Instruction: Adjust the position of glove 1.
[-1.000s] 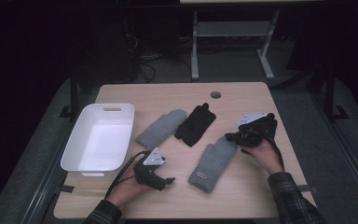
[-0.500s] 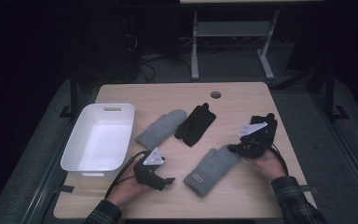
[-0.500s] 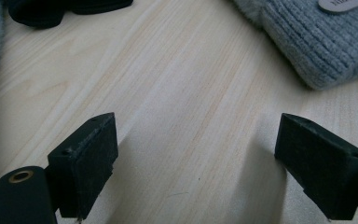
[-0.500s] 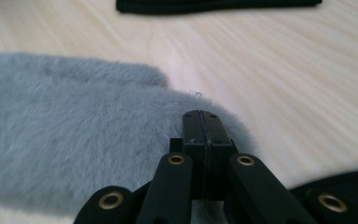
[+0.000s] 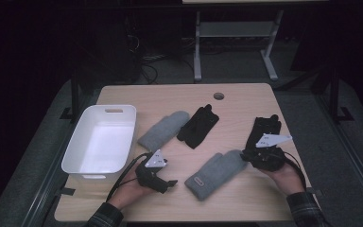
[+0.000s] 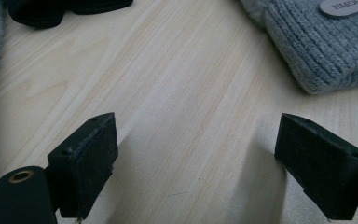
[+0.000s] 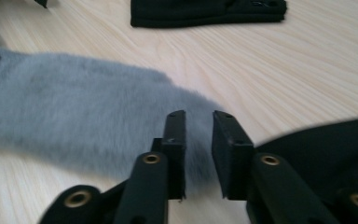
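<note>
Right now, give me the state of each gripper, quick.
Left gripper: open, nothing between its jaws.
Right gripper: jaws just opening, a narrow gap, at the grey mitten's tip, not gripping it.

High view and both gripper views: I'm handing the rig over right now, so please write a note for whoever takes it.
Left gripper: open, low over bare table, beside the cuff of the near grey mitten.
Right gripper: jaws have just been opening, a narrow gap at that mitten's tip, no grip.
Far grey mitten and middle black glove lie side by side; the other black glove lies by the right gripper.
Done: nothing is in the white bin.
Left: probably pairing or binning all four.
</note>
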